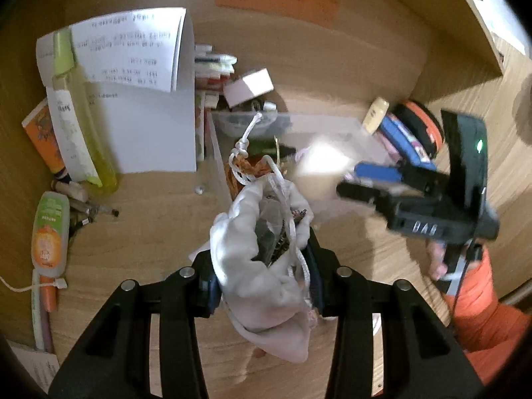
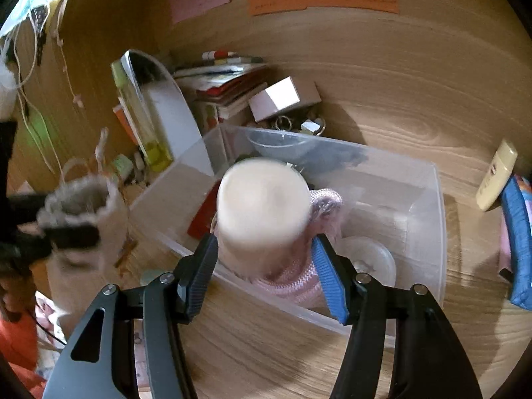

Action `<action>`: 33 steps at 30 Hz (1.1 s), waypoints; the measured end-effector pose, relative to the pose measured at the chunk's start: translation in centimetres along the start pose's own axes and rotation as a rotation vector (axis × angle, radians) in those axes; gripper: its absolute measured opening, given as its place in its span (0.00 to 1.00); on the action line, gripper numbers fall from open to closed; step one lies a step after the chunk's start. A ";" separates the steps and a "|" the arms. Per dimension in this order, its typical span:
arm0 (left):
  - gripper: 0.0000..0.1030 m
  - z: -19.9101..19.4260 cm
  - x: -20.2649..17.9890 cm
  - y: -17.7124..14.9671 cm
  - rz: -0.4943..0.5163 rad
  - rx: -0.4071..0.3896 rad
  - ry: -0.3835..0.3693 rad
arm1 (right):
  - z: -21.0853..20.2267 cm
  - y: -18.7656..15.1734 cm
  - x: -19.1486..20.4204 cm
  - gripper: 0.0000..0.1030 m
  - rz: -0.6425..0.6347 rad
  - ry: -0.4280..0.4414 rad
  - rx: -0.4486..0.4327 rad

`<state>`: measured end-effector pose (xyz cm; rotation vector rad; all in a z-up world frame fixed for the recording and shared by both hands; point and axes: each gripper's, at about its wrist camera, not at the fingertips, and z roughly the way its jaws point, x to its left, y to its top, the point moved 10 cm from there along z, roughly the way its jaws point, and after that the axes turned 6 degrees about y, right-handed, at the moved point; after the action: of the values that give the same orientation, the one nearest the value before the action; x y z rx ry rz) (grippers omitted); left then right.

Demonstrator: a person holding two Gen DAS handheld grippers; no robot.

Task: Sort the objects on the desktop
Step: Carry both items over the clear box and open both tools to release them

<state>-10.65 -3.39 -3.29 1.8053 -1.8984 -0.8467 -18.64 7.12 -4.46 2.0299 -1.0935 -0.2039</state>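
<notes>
My left gripper (image 1: pixel 264 276) is shut on a white drawstring pouch (image 1: pixel 262 266), its mouth open with dark small items inside; it also shows at the left of the right wrist view (image 2: pixel 83 219). My right gripper (image 2: pixel 266 262) is shut on a blurred white rounded object (image 2: pixel 262 209) and holds it over the clear plastic bin (image 2: pixel 429 232). A pink knitted item (image 2: pixel 326 202) lies in the bin under it. In the left wrist view the right gripper (image 1: pixel 362 179) holds the bright white object (image 1: pixel 322 163) over the bin (image 1: pixel 216 153).
White papers (image 1: pixel 149 99), a yellow-green bottle (image 1: pixel 83 126), tubes (image 1: pixel 50 232) and pens lie left. A small white box (image 1: pixel 249 86) and stacked books (image 1: pixel 212 69) sit behind the bin. A cream bottle (image 2: pixel 497 176) and blue case (image 2: pixel 518 239) lie right.
</notes>
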 end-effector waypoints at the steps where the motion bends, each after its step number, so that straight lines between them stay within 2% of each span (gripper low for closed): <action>1: 0.41 0.0 0.0 0.4 -0.006 -0.004 -0.002 | 0.0 -0.1 -0.1 0.54 0.000 0.002 -0.001; 4: 0.41 -0.2 -0.1 1.6 -0.027 -0.026 -0.013 | -0.3 -0.1 -0.4 0.55 0.011 0.014 -0.005; 7: 0.40 0.1 -0.4 2.9 -0.028 -0.048 0.012 | -0.6 0.0 -0.8 0.60 0.028 0.021 -0.016; 11: 0.40 1.1 -1.2 4.3 -0.022 -0.063 0.029 | -1.0 0.3 -0.7 0.63 0.033 0.028 -0.028; 15: 0.40 2.6 -1.3 5.5 -0.032 -0.049 0.044 | -1.6 0.5 -0.1 0.64 0.021 0.039 -0.041; 21: 0.41 4.5 -2.1 6.8 -0.021 -0.031 0.054 | -3.1 0.5 0.9 0.72 0.002 0.052 -0.054; 24: 0.44 5.5 -2.9 6.7 -0.008 -0.004 0.040 | -3.9 0.0 1.6 0.73 -0.010 0.066 -0.055; 27: 0.58 6.4 -3.6 6.1 -0.005 0.046 0.006 | -4.5 -0.9 2.5 0.74 -0.024 0.074 -0.048; 28: 0.62 6.4 -3.8 6.0 -0.010 0.049 -0.010 | -4.6 -1.3 2.8 0.74 -0.029 0.078 -0.042; 33: 0.66 4.8 -4.6 5.6 0.020 0.006 -0.011 | -4.8 -3.4 4.5 0.74 -0.062 0.085 -0.009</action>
<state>-17.58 1.88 -2.60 1.7854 -1.9251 -0.8465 -11.46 7.52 -2.70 2.0473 -0.9764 -0.1522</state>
